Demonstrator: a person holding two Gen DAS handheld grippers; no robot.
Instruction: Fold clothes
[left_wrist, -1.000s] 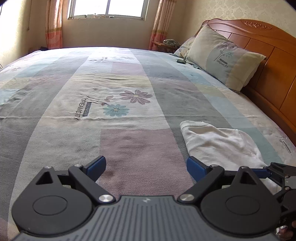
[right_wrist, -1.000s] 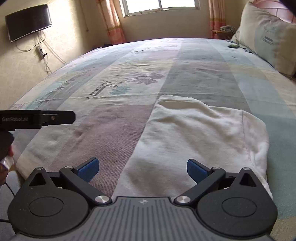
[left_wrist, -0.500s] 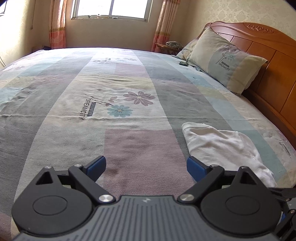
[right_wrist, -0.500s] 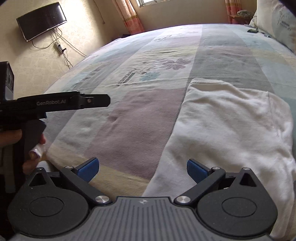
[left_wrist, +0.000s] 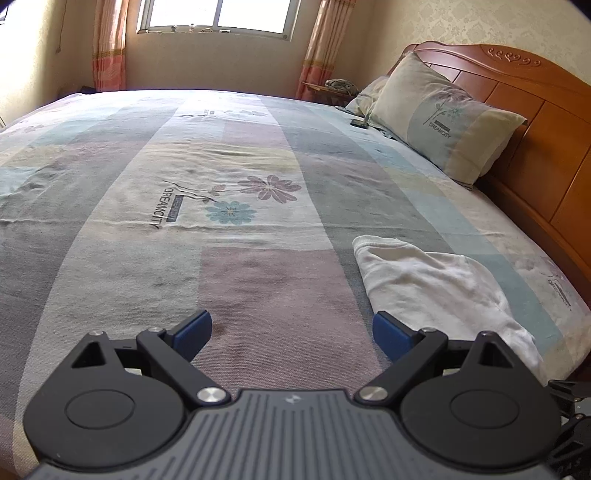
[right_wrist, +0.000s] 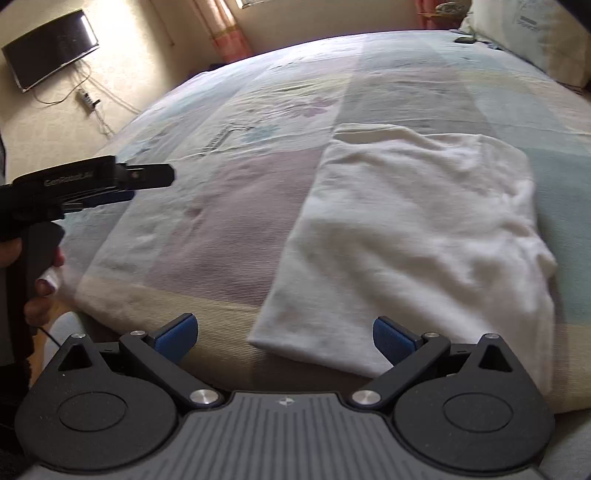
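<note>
A white garment (right_wrist: 417, 236) lies folded flat on the bed (left_wrist: 258, 288), near its front edge toward the headboard (left_wrist: 535, 122) side. The right gripper (right_wrist: 282, 334) hovers just before the garment's near hem, jaws wide apart and empty. The left gripper (left_wrist: 291, 330) hangs over bare bedspread beside the garment, jaws likewise spread, holding nothing.

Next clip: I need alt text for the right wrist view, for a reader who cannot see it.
A white garment lies folded flat near the edge of a bed with a patchwork sheet, just ahead of the open, empty right gripper. The left gripper, held in a hand, hovers at the left above the bed edge; a wall television hangs behind.
</note>
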